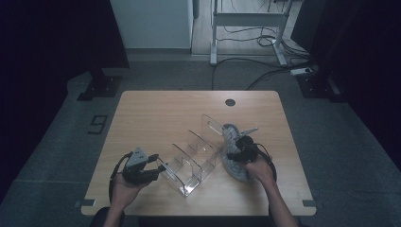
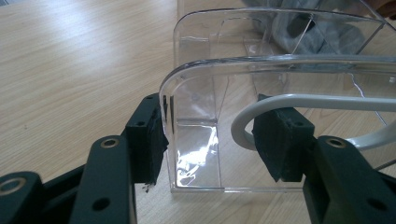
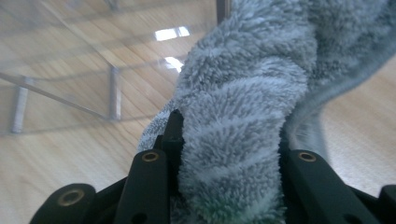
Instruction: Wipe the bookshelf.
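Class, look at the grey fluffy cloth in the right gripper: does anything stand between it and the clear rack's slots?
Nothing visible blocks it. The grey cloth, clamped in the right gripper, already lies against the clear rack at its far end, and the near slots look empty.

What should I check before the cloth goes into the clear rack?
1. Right tool grips the grey cloth: ok, pile bunched between both jaws.
2. Left tool steadies the clear rack: cannot tell; the end wall stands between the jaws, one pad at it, the other looks apart.
3. Rack flat on the table: ok.
4. Cloth near the rack's far end: ok, it lies against the last divider.
5. Slots free to receive it: ok, dividers look bare.
6. Cloth clear of snags: cannot tell, its lower part trails on the table.
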{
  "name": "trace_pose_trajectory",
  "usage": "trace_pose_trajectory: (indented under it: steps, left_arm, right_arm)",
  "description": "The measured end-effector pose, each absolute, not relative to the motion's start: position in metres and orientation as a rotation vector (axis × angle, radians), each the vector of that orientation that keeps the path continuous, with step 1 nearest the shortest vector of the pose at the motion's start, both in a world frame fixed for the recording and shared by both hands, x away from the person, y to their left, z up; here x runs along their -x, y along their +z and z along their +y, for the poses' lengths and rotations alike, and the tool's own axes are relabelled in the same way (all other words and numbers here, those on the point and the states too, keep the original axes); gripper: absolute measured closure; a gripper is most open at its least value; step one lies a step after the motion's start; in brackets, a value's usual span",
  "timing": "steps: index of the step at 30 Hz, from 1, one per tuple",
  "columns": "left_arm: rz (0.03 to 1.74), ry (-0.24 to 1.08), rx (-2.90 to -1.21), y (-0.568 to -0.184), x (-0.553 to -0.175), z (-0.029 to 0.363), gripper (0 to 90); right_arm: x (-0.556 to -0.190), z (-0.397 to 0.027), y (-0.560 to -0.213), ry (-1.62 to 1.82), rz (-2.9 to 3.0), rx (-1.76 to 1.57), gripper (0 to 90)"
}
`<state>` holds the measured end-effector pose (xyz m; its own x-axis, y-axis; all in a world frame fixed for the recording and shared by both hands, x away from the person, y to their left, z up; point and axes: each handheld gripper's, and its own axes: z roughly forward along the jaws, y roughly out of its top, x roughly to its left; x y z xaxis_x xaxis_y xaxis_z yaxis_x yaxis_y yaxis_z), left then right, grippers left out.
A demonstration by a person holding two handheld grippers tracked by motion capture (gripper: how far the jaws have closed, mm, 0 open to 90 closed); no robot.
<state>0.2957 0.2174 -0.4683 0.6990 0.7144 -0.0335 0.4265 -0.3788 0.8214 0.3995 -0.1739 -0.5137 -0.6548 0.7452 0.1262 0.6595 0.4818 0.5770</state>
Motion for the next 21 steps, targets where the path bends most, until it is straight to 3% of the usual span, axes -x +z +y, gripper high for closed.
trace_pose_trajectory:
  steps: [21]
  left_arm:
    - [0.879,0.469,-2.005,-0.471,-0.296,0.215,44.9]
  right_arm:
    - [-0.385,-0.185,-0.509,0.801,2.554,-1.267,62.6]
